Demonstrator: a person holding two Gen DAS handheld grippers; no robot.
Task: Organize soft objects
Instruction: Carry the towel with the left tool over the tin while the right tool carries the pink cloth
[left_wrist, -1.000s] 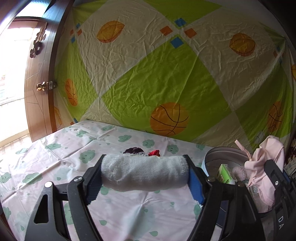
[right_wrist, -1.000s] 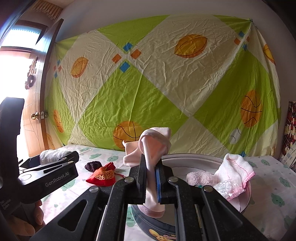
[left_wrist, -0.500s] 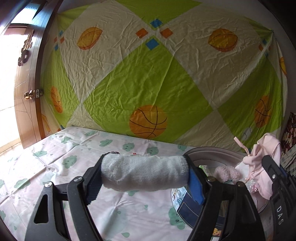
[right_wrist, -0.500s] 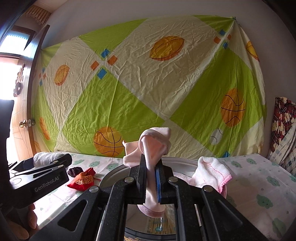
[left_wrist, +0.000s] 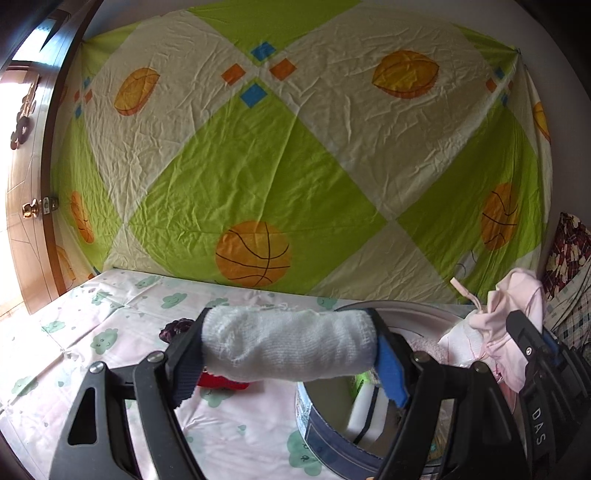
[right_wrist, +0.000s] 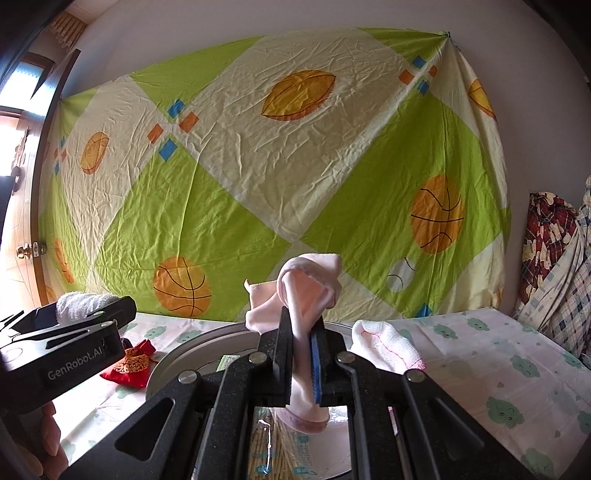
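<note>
The round metal tin (left_wrist: 369, 454) lies just below and to the right of the left gripper (left_wrist: 288, 349), which is clamped on a rolled white knitted cloth (left_wrist: 288, 349) whose long axis runs left to right. The right gripper (right_wrist: 302, 363) hangs directly over the tin (right_wrist: 192, 349), nearly closed on a pale pink soft sock (right_wrist: 306, 295) that hangs upright.

A wrinkled green-and-cream sheet (left_wrist: 295, 155) printed with basketballs covers the wall across the frame. At the left edge, a wooden door (left_wrist: 27, 206) with a brass knob (left_wrist: 27, 209) catches bright daylight.
</note>
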